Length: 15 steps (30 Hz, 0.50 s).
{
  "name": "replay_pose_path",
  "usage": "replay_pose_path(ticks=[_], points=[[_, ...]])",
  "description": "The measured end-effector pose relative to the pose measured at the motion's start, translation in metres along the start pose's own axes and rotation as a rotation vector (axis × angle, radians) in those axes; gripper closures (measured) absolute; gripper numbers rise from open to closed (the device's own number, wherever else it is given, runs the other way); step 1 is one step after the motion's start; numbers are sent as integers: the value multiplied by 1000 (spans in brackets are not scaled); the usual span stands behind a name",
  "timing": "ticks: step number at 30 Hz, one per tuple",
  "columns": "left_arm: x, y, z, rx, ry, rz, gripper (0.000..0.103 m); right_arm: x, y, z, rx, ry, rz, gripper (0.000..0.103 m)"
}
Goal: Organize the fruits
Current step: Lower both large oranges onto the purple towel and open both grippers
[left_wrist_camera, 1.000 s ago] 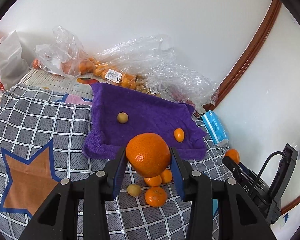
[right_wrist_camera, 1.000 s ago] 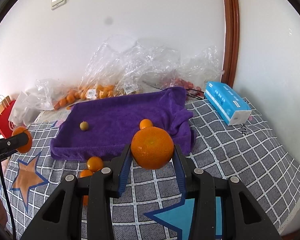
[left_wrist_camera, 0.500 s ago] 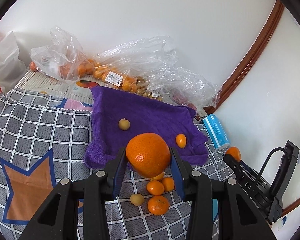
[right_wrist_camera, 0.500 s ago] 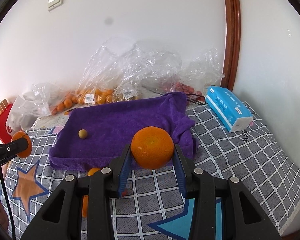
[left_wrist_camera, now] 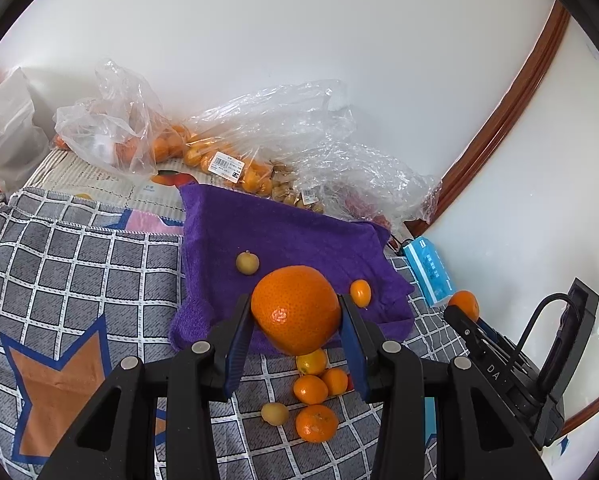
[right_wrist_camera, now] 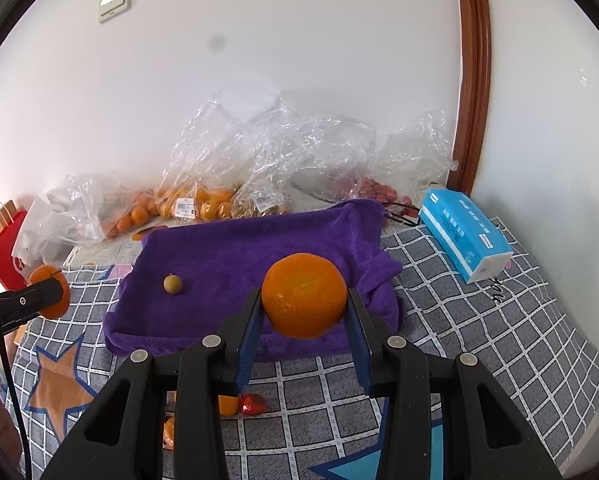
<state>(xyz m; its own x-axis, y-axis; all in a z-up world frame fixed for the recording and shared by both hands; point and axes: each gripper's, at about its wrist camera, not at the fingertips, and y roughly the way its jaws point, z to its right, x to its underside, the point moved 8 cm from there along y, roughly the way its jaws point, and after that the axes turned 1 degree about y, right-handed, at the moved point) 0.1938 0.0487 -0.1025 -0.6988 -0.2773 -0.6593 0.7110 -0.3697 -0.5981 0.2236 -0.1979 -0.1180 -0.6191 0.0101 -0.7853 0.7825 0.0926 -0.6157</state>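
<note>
Each hand-held gripper, left (left_wrist_camera: 295, 316) and right (right_wrist_camera: 303, 312), clamps a large orange above the purple towel's (left_wrist_camera: 299, 236) near edge.

The letters "DA" stand in white on the black right gripper (left_wrist_camera: 495, 374), seen from the left wrist view. White price stickers (left_wrist_camera: 227, 166) with tiny print sit on the plastic fruit bags (left_wrist_camera: 259, 132), but the print is too small to read. The blue tissue pack (right_wrist_camera: 465, 230) has small marks that cannot be read.
</note>
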Motion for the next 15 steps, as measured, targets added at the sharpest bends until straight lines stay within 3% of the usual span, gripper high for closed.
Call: replay_pose_path(ticks=[15], points=[[-1, 10, -6, -11, -10, -21, 63, -3, 9, 3, 4, 13, -6, 63]])
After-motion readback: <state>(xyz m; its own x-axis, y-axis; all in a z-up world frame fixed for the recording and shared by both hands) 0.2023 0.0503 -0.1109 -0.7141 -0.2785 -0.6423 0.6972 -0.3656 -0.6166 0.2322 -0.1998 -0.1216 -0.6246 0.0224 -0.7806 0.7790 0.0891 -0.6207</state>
